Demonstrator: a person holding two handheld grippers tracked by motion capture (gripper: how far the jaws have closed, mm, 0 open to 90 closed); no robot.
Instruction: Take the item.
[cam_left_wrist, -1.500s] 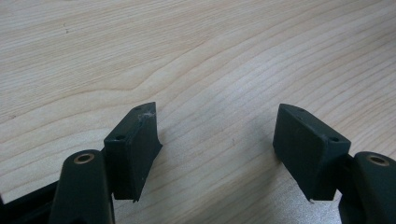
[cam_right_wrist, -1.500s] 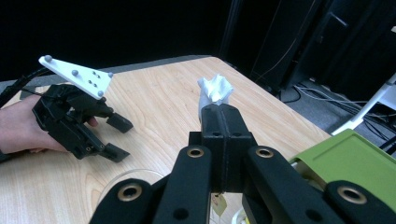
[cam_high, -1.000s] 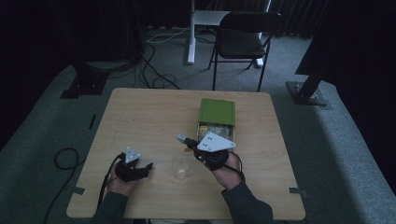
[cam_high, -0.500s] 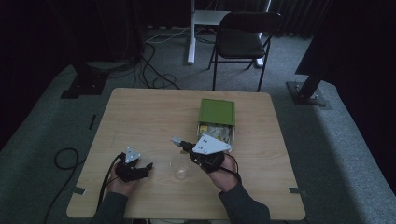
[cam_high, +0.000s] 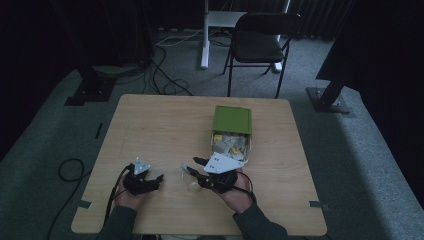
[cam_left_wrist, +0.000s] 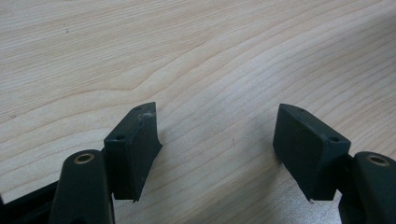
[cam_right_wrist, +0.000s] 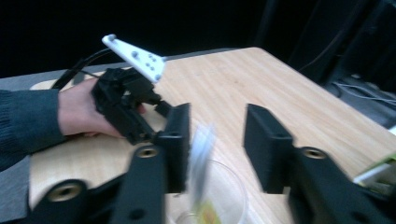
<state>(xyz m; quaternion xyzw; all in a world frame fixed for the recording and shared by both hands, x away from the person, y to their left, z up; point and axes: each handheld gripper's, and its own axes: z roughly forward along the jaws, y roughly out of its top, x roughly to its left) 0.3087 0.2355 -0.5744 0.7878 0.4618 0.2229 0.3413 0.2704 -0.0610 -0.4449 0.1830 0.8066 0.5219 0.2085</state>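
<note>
No readable text, label, brand or number is seen; any print on the packets (cam_high: 231, 144) in the green box (cam_high: 232, 119) is perhaps too small.

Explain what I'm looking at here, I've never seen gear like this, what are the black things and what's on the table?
A person sits at a wooden table holding a hand-held gripper in each hand. One picture looks down from above; the other two come from cameras riding on each gripper, looking along its two black jaws.

From above, the left gripper rests near the table's front edge; its own view shows jaws wide apart over bare wood. The right gripper hangs above a clear plastic cup. Its jaws have just been opening, and a small blurred packet between them appears to be dropping into the cup.

Behind it is an open green box of similar small packets.
</note>
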